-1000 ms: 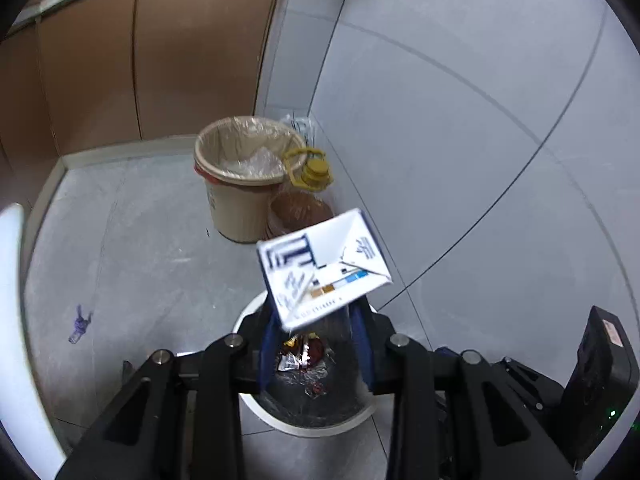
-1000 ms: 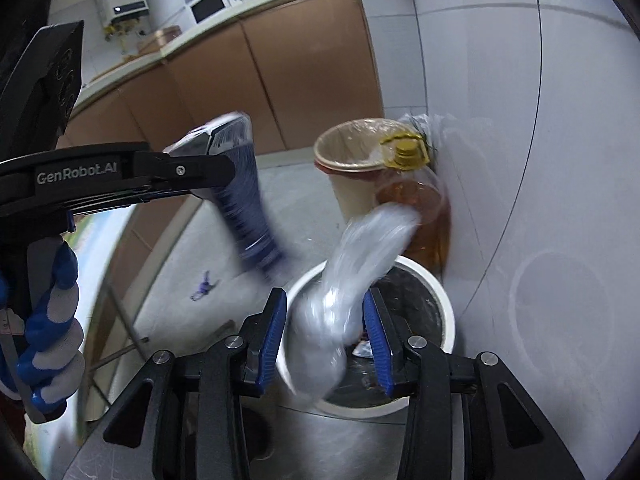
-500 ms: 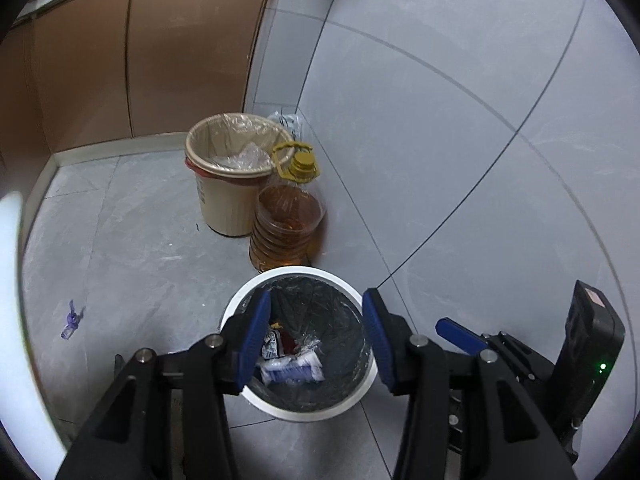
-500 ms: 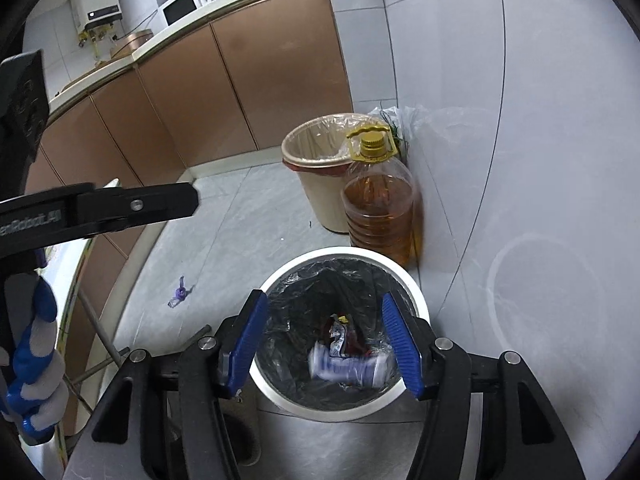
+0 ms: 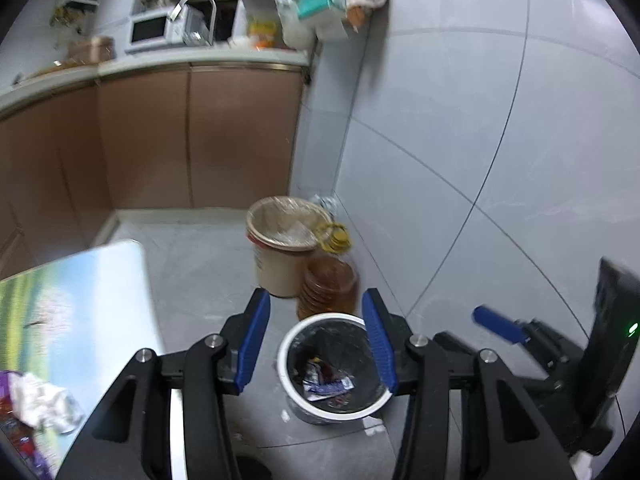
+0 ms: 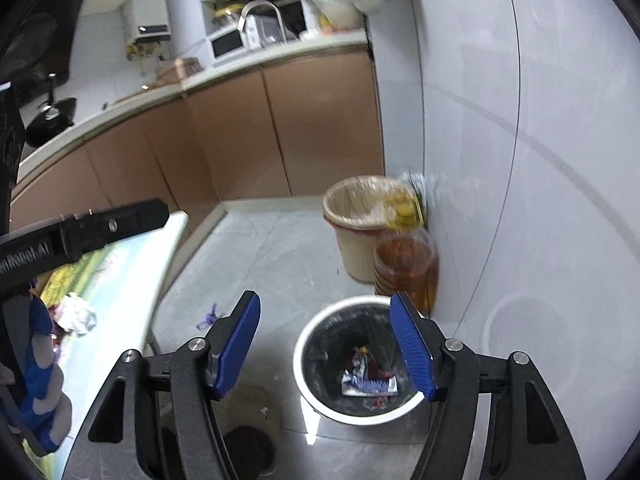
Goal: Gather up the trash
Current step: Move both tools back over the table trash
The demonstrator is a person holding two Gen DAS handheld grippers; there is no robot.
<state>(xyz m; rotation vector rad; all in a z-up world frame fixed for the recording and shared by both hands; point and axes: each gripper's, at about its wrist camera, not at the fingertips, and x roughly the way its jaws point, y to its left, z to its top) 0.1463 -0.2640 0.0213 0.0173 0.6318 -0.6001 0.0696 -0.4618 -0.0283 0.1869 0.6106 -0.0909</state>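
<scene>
I see a kitchen: grey tiled wall, brown cabinets under a counter with a microwave, grey floor. At left, the surface carries crumpled trash. A beige bin and oil bottle stand by the wall. The white-rimmed bin holds wrappers. My left gripper and right gripper hover with jaws wide, holding nothing.

Table cut off at left, oil bottle blurred (cap esp.)
</scene>
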